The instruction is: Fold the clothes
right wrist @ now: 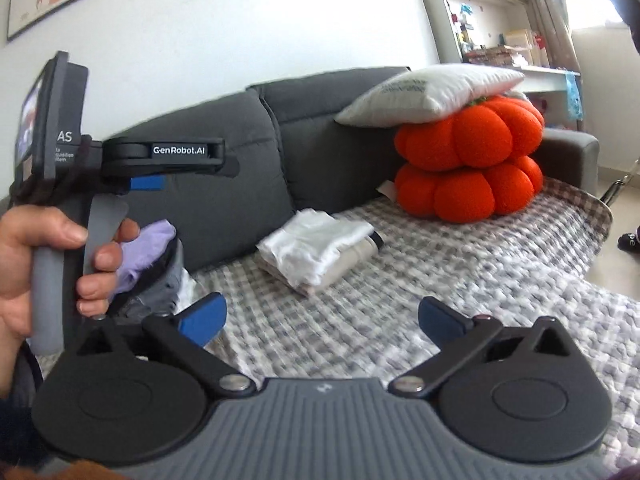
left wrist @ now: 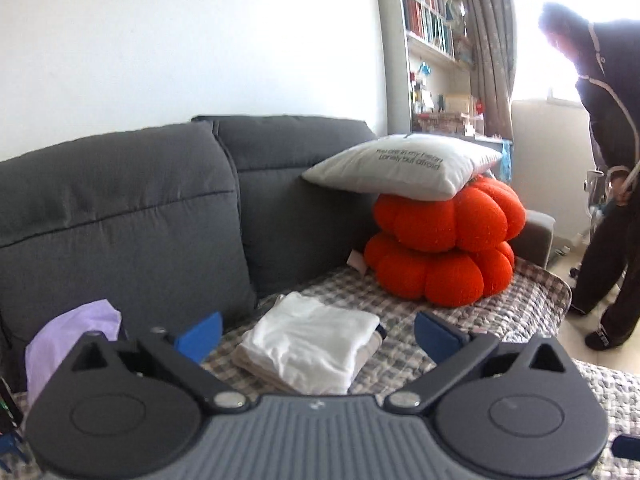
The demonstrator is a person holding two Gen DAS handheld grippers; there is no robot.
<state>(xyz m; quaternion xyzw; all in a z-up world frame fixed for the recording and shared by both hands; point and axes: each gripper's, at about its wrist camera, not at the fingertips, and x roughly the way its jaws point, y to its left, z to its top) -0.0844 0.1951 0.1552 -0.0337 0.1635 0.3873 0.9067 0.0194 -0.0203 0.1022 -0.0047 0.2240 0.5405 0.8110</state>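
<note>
A small stack of folded clothes (left wrist: 316,342), white on top of beige, lies on the checked sofa cover (left wrist: 480,312). The same folded stack (right wrist: 320,250) shows in the right wrist view, farther off. A lilac garment (left wrist: 68,340) sits crumpled at the left against the sofa back; in the right wrist view this lilac garment (right wrist: 148,248) tops a pile of loose clothes. My left gripper (left wrist: 318,334) hangs open just before the stack, empty. My right gripper (right wrist: 322,322) is open and empty above the cover. A hand (right wrist: 48,264) holds the left gripper's handle at the left.
Two orange pumpkin cushions (left wrist: 444,244) stacked under a white pillow (left wrist: 404,166) fill the sofa's right end. Grey back cushions (left wrist: 120,220) stand behind. A person in dark clothes (left wrist: 608,200) stands at the right by the window. Bookshelves (left wrist: 432,12) line the far wall.
</note>
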